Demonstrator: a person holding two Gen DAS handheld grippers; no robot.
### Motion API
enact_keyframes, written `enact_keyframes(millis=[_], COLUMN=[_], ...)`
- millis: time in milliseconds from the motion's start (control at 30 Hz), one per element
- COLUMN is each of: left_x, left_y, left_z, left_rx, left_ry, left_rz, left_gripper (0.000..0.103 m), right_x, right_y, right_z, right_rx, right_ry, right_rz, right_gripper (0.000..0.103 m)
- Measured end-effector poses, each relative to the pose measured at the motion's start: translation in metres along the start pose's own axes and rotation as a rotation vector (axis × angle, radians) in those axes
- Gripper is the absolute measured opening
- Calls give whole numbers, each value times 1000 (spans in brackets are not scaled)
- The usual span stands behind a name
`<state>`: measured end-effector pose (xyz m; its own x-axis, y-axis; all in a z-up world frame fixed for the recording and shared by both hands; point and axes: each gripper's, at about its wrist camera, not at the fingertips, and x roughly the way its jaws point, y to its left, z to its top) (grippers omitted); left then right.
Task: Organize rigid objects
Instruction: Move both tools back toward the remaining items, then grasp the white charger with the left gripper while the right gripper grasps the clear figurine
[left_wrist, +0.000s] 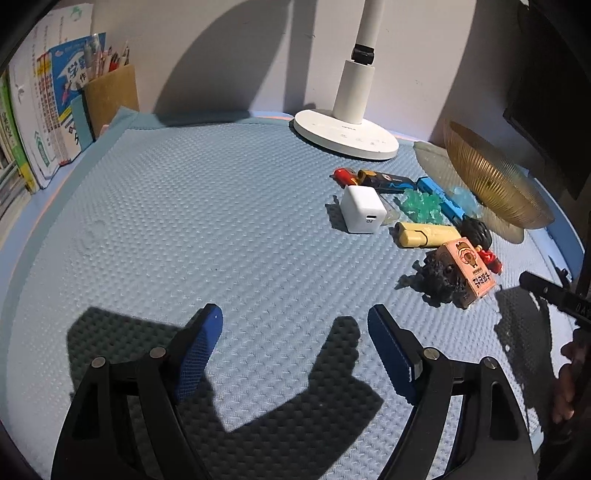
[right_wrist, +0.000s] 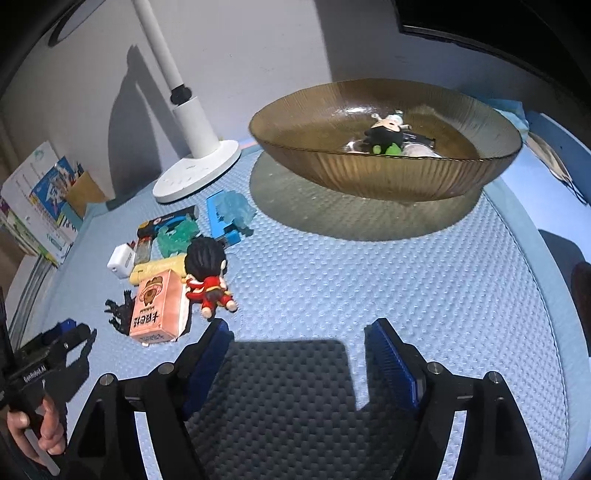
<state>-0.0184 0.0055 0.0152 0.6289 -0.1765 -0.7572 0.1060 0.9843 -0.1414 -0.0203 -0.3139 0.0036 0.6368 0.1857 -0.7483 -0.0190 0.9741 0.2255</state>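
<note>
My left gripper hangs open over bare blue mat, nothing between its blue pads. My right gripper is open too, low over the mat, empty. A pile lies left of the right gripper: a pink box, a red-clothed doll, a black spiky figure, a yellow stick, a white charger and green and blue pieces behind them. In the left wrist view the pink box and charger sit far right. An amber ribbed bowl beyond holds a small black-and-green figure.
A white lamp base stands at the back by the wall. Books and a brown pen holder line the far left. The dimpled blue mat covers the desk. A hand grips the left gripper's handle.
</note>
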Motion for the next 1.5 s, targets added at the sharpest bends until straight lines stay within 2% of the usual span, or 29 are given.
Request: enact_keyframes(millis=[367, 533, 667, 700, 733, 833, 967, 1133, 1267, 1333, 1433, 1500], left_x=[1, -3, 3, 7, 14, 33, 53, 63, 71, 70, 68, 67], left_y=[-1, -5, -25, -30, -35, -43, -47, -48, -48, -49, -48, -45], left_z=[4, 31, 58, 63, 68, 77, 80, 79, 79, 78, 79, 79], left_rx=[-3, -24, 41, 60, 73, 89, 94, 104, 102, 120, 114, 101], left_ry=[21, 21, 1, 0, 5, 23, 56, 61, 71, 57, 43, 41], left_rz=[-12, -94, -89, -94, -101, -112, -148, -154, -155, -144, -160, -167], left_gripper=[80, 80, 80, 80, 80, 79, 72, 72, 62, 53, 30, 27], right_x=[0, -7, 1, 8, 15, 36, 50, 68, 79, 81, 81, 79], right_y=[10, 22, 30, 30, 30, 30, 34, 41, 45, 49, 54, 54], right_z=[5, 28, 54, 59, 64, 74, 84, 92, 94, 94, 92, 90], right_rx=[-42, -34, -6, 14, 33, 76, 78, 35, 16, -5, -39, -44], right_ry=[14, 7, 16, 30, 45, 76, 51, 54, 59, 53, 40, 36], right_rz=[-9, 41, 47, 45, 50, 81, 89, 48, 68, 54, 30, 32], right_gripper=[79, 79, 78, 74, 65, 54, 53, 52, 38, 36, 33, 29])
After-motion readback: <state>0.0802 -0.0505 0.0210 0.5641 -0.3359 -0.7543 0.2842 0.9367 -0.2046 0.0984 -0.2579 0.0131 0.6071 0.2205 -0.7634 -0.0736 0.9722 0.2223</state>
